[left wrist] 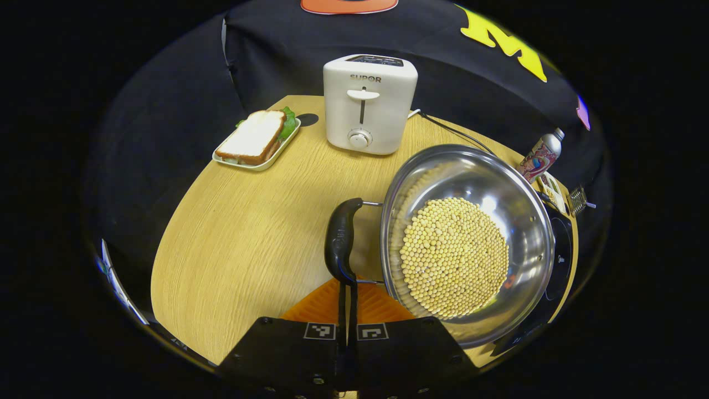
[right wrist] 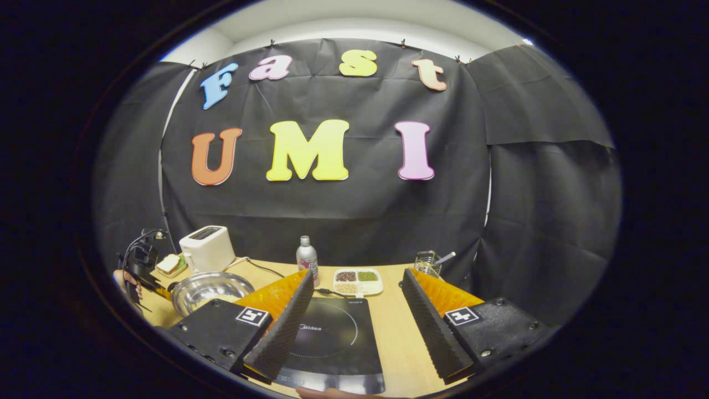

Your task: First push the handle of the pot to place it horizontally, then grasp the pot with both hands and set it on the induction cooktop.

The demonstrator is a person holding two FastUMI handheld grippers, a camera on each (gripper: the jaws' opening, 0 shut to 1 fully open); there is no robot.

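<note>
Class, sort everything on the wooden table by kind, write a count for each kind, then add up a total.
Appliances: 2, toaster, induction cooktop
Cookware: 1, pot of beans
Food dishes: 2, sandwich tray, divided dish
Bottles: 1, bottle
Wire baskets: 1, wire basket
Total: 7

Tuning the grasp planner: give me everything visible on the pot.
The pot is a shiny round steel pan, upright on the wooden table beside the induction cooktop, not yet on it. Pale round beans cover its bottom. Its black handle hangs on two wire arms; the left gripper meets the handle's lower end, fingers closed together.
</note>
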